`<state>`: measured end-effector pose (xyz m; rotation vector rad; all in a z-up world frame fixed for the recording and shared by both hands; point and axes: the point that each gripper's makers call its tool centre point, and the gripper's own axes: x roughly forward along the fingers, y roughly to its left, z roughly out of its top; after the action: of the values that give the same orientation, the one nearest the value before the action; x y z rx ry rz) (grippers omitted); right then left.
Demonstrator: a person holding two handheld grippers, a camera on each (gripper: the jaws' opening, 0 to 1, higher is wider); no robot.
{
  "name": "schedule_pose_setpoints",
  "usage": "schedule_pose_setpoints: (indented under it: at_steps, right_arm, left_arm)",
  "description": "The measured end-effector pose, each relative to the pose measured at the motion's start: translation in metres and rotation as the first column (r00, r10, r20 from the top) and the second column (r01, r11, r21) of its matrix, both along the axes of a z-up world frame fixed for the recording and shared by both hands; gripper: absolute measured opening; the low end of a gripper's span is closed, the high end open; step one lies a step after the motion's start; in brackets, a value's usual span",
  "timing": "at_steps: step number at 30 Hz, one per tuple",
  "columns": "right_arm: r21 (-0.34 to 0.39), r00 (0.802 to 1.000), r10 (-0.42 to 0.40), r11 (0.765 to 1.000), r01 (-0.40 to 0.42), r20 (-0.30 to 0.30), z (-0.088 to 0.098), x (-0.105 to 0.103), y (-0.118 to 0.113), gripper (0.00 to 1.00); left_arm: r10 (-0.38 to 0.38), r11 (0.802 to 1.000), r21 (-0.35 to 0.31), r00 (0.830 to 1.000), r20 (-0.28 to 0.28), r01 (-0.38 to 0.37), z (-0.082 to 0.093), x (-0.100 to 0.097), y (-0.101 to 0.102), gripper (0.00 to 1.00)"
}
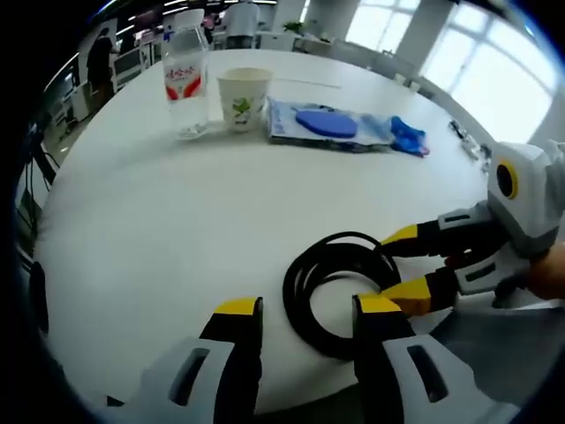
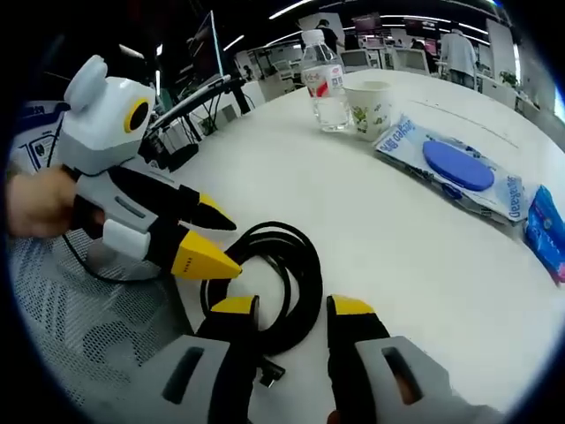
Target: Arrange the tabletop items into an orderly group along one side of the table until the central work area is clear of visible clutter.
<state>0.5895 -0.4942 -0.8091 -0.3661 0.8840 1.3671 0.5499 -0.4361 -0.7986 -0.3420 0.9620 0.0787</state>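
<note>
Black rubbery cable, coiled into a loose loop (image 1: pixel 340 291), is what both hands are after right now, so I'll use it as the reference for everything else. It sits at the near edge of the round white table (image 1: pixel 177 221), basically hanging out alone while the rest of the stuff is already lined up on the far side from it.

That far row: a clear plastic water bottle with a red label (image 1: pixel 184 81), a white paper cup with a green leaf print (image 1: pixel 243 99) just beside it, then a flat clear packet with a blue oval pad inside (image 1: pixel 328 124), and a small crumpled blue wrapper (image 1: pixel 409 137) at the end. Looks like that's the chosen "tidy" side, which would explain why the coil is the odd one out.

The left gripper (image 1: pixel 305 311) has its yellow-tipped jaws spread open, one on each side of the coil's near arc, gripping nothing as far as I can see. The right gripper (image 2: pixel 290 307) is also open, jaws straddling the near part of the coil, not closed on it.

My guess is two grippers are on it because a floppy loop would unravel if lifted from one point. Cable's loose end with a small plug (image 2: pixel 269 375) trails out toward the table edge, and that could snag.
</note>
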Motion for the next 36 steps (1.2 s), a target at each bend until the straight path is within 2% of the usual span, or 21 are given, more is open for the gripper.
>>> schedule_pose_setpoints:
  at_steps: [2, 5, 7, 9, 12, 13, 14, 15, 16, 17, 18, 19, 27, 31, 33, 36]
  right_arm:
    - [-0.007, 1.000, 0.002, 1.000, -0.002, 0.010, 0.000, 0.000, -0.002, 0.19]
    - [-0.008, 0.999, 0.016, 1.000, -0.016, 0.031, -0.001, 0.001, -0.004, 0.16]
    - [-0.016, 1.000, -0.001, 1.000, 0.001, 0.021, -0.002, 0.003, -0.004, 0.14]
    - [-0.032, 1.000, -0.024, 0.999, 0.024, 0.009, -0.002, 0.004, -0.008, 0.12]
    - [-0.032, 0.999, -0.040, 0.999, 0.039, -0.009, 0.000, 0.006, -0.008, 0.07]
    - [-0.031, 0.998, -0.063, 0.998, 0.063, -0.007, 0.001, 0.008, -0.009, 0.02]
    - [-0.011, 0.996, -0.071, 0.997, 0.070, -0.047, 0.006, 0.006, -0.008, 0.00]
    - [-0.008, 0.990, -0.109, 0.994, 0.109, -0.085, 0.008, 0.008, -0.008, 0.00]
    - [-0.010, 0.990, -0.111, 0.994, 0.111, -0.089, 0.008, 0.011, -0.008, 0.00]
    - [-0.020, 0.991, -0.112, 0.994, 0.111, -0.076, 0.006, 0.015, -0.010, 0.00]
    - [-0.011, 0.989, -0.118, 0.993, 0.118, -0.085, 0.007, 0.018, -0.010, 0.00]
    - [-0.011, 0.988, -0.126, 0.992, 0.126, -0.093, 0.007, 0.020, -0.010, 0.00]
    - [0.009, 0.978, -0.164, 0.986, 0.167, -0.133, 0.016, 0.027, -0.014, 0.00]
    - [0.020, 0.964, -0.197, 0.979, 0.204, -0.181, 0.028, 0.025, -0.019, 0.00]
    - [0.025, 0.961, -0.201, 0.978, 0.209, -0.188, 0.029, 0.032, -0.020, 0.00]
    - [0.038, 0.956, -0.215, 0.973, 0.227, -0.199, 0.041, 0.033, -0.025, 0.00]
  left_arm:
    - [0.001, 1.000, -0.014, 1.000, -0.006, -0.002, -0.002, 0.000, -0.003, 0.34]
    - [0.002, 0.999, -0.047, 1.000, -0.017, -0.003, -0.005, -0.002, -0.009, 0.26]
    - [0.014, 1.000, -0.022, 1.000, -0.017, -0.015, -0.005, -0.002, -0.005, 0.20]
    - [0.041, 0.999, 0.007, 0.999, -0.024, -0.040, -0.006, -0.004, 0.003, 0.08]
    - [0.039, 0.999, -0.022, 0.999, -0.006, -0.039, -0.001, -0.005, 0.001, 0.08]
    - [0.027, 0.999, -0.022, 1.000, -0.008, -0.028, 0.000, -0.005, 0.001, 0.06]
    - [0.023, 1.000, -0.021, 1.000, -0.016, -0.024, -0.001, -0.007, 0.001, 0.05]
    - [0.032, 0.999, -0.025, 0.999, -0.012, -0.032, -0.001, -0.006, 0.001, 0.05]
    - [0.054, 0.997, -0.053, 0.999, -0.008, -0.054, 0.001, -0.006, 0.000, 0.02]
    - [0.079, 0.996, -0.043, 0.997, -0.013, -0.079, 0.002, -0.007, 0.005, 0.01]
    - [0.102, 0.990, -0.096, 0.995, 0.014, -0.100, 0.006, -0.002, 0.000, 0.01]
    - [0.102, 0.989, -0.109, 0.994, 0.025, -0.099, 0.009, 0.000, -0.001, 0.00]
    - [0.069, 0.995, -0.069, 0.996, 0.057, -0.065, 0.020, 0.010, -0.002, 0.00]
    - [0.080, 0.995, -0.072, 0.993, 0.086, -0.074, 0.030, 0.017, -0.002, 0.00]
    - [0.072, 0.996, -0.066, 0.993, 0.097, -0.066, 0.035, 0.020, -0.004, 0.00]
    - [0.072, 0.996, -0.068, 0.991, 0.117, -0.064, 0.043, 0.027, -0.006, 0.00]
